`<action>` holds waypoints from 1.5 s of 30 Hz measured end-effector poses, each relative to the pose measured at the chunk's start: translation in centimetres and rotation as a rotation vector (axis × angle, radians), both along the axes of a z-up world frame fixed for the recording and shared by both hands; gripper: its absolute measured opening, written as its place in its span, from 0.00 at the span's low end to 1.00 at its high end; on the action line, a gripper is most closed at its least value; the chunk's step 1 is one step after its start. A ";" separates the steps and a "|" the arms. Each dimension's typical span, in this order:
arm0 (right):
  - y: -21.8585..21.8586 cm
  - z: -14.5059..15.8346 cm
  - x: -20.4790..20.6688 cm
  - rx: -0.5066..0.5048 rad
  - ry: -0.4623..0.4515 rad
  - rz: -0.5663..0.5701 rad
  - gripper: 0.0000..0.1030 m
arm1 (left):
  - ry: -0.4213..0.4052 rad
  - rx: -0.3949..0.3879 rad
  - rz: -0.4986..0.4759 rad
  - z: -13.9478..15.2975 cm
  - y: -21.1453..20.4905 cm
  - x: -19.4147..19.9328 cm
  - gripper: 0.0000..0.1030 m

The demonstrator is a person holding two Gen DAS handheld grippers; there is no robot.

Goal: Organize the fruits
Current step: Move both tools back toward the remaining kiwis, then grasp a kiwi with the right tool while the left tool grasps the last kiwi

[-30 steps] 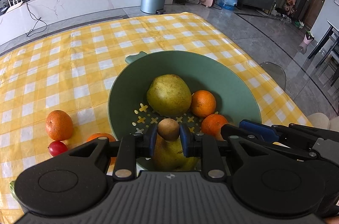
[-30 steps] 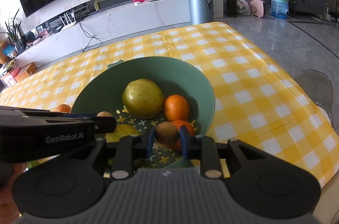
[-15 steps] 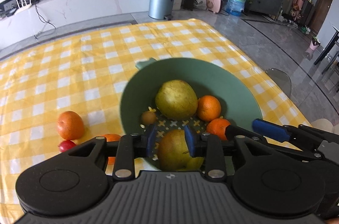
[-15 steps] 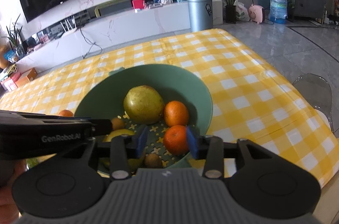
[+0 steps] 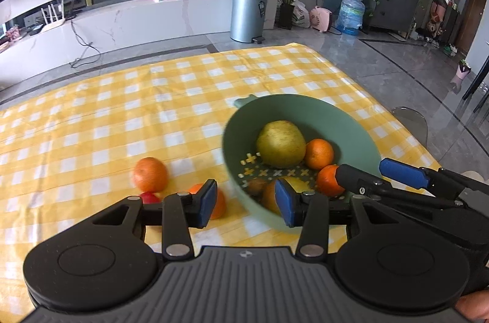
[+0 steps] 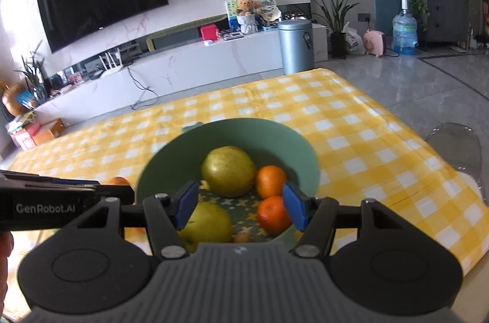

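Note:
A green bowl (image 5: pixel 342 121) (image 6: pixel 275 136) on the yellow checked cloth holds a big pear (image 5: pixel 280 143) (image 6: pixel 228 171), a second pear (image 6: pixel 207 223), two oranges (image 5: pixel 318 154) (image 6: pixel 270 181) and small brown kiwis (image 5: pixel 256 185) (image 6: pixel 241 237). On the cloth left of the bowl lie an orange (image 5: pixel 150 174), a second orange (image 5: pixel 218 202) and a small red fruit (image 5: pixel 148 197). My left gripper (image 5: pixel 246 202) is open and empty over the bowl's left rim. My right gripper (image 6: pixel 240 205) is open and empty above the bowl's near side.
The table's right edge (image 6: pixel 428 139) drops to a grey tiled floor with a clear chair (image 6: pixel 455 145). A white TV bench (image 6: pixel 183 69) and a metal bin (image 6: pixel 296 46) stand beyond the table's far edge.
Both grippers let their kiwis drop into the bowl and opened wide. The left gripper swung left and both pulled back and up from the bowl.

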State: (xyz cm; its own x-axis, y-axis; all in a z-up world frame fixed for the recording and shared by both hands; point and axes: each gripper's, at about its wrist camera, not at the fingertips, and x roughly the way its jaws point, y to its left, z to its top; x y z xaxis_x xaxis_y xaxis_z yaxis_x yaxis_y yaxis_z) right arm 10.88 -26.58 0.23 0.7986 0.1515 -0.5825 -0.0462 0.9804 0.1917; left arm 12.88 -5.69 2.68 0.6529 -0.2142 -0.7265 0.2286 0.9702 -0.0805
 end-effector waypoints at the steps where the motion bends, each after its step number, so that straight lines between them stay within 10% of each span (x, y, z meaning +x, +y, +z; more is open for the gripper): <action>1: 0.4 0.0 -0.2 0.000 -0.005 0.009 0.58 | -0.002 0.002 0.006 0.1 0.3 -0.2 0.51; 35: 11.8 -3.1 -1.6 -0.140 0.017 0.289 0.60 | 0.030 -0.074 0.107 -3.6 10.4 -1.5 0.51; 45: 13.4 -5.2 -0.1 -0.124 0.116 0.364 0.46 | 0.098 -0.125 0.119 -5.8 11.5 -0.4 0.51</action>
State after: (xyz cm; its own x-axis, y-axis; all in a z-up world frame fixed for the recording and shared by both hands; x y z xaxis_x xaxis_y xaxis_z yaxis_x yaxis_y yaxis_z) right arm 10.76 -13.18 -4.98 0.6339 0.3349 -0.6971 -0.3795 0.9201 0.0969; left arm 12.50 5.81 -3.12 0.6063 -0.2320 -0.7606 0.0975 0.9710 -0.2184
